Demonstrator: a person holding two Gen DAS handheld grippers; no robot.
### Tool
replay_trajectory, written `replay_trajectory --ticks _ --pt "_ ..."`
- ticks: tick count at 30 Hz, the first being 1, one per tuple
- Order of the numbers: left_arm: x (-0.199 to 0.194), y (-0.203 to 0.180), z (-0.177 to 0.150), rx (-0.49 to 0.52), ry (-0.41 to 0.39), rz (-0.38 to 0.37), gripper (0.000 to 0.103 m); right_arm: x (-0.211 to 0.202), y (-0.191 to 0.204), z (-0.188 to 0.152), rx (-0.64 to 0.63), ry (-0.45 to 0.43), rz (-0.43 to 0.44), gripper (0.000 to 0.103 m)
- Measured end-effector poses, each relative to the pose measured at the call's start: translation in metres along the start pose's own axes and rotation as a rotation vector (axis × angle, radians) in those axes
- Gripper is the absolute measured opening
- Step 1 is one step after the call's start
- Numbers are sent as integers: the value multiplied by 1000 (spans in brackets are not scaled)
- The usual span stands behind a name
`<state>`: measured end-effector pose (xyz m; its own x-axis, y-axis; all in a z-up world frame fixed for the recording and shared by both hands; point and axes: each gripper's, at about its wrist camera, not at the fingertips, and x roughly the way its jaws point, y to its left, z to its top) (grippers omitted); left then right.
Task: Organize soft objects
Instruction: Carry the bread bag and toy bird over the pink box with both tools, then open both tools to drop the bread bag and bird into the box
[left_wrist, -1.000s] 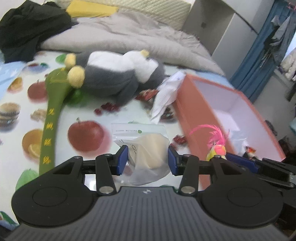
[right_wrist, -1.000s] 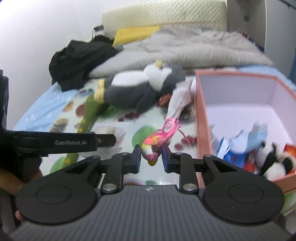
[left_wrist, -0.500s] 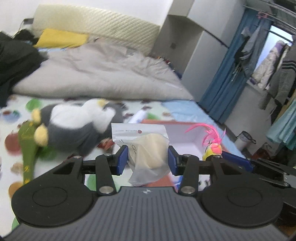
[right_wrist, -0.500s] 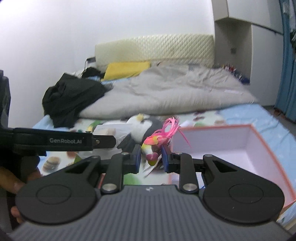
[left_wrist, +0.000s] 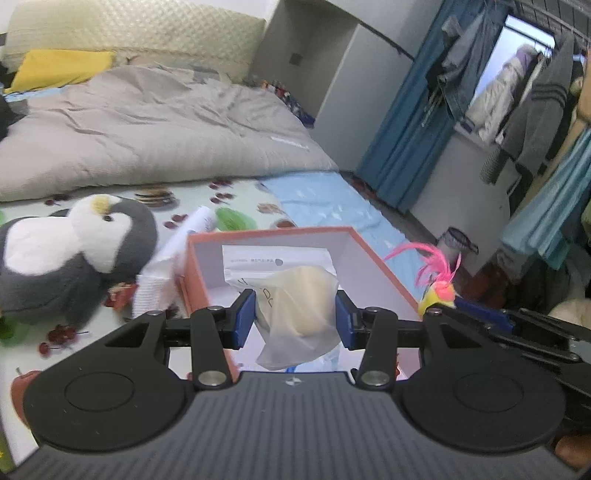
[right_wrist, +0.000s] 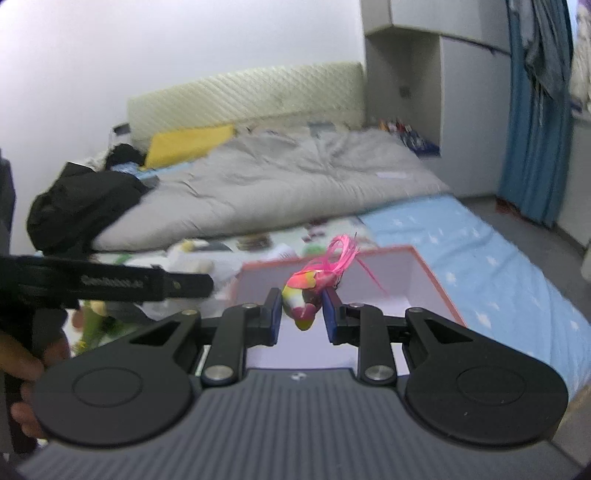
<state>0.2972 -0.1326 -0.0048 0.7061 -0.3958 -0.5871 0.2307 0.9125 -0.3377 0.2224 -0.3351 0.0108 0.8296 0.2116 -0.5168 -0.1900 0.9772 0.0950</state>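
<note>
Left tongs (left_wrist: 294, 318) clamped on a clear plastic bag (left_wrist: 295, 306) with a cream-coloured soft lump inside, held above the open orange box (left_wrist: 380, 262). Right tongs (right_wrist: 300, 316) clamped on a small toy bird (right_wrist: 308, 291) with pink feathers, also raised over the box, white inside. Box resting on the bed near its right edge, on a fruit-print sheet (left_wrist: 236, 218). Plush penguin (left_wrist: 70, 254) lying on the sheet left of the box, crumpled white paper (left_wrist: 166, 273) between them.
</note>
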Motion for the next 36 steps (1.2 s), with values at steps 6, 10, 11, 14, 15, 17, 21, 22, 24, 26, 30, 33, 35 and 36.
replay_trajectory --ticks 6,10,11,14,15,17,21,22,24,26,30,33,35,36 --pt "62 -13 -11 17 120 -9 52 31 -40 -28 72 127 -28 27" --pt "97 -15 -25 15 190 -14 52 47 -57 -51 128 194 -46 27" --pt "102 -16 -28 16 204 -18 52 51 -61 -56 136 209 -50 27" --pt "113 -18 -40 26 230 -14 52 60 -69 -72 153 248 -61 27" --pt "116 -17 -42 27 236 -13 52 62 -71 -73 159 256 -60 28" --pt "121 -18 -47 31 245 -12 52 64 -74 -79 172 264 -56 28" --pt "125 -20 -51 47 251 -8 55 64 -78 -77 171 265 -57 29" --pt "126 -21 -51 50 251 -3 61 63 -78 -77 172 269 -58 29" --pt "122 -21 -50 47 236 -11 65 62 -80 -76 179 277 -65 38" --pt "116 -19 -48 37 224 -21 65 60 -82 -74 186 270 -58 40" --pt "97 -20 -43 57 187 -11 65 48 -79 -68 175 236 -48 40" --pt "77 -22 -39 80 149 -2 65 35 -71 -60 170 187 -37 40" --pt "62 -23 -38 89 122 2 65 26 -66 -56 170 158 -29 40" --pt "54 -24 -37 95 108 3 65 22 -62 -54 168 145 -26 40"
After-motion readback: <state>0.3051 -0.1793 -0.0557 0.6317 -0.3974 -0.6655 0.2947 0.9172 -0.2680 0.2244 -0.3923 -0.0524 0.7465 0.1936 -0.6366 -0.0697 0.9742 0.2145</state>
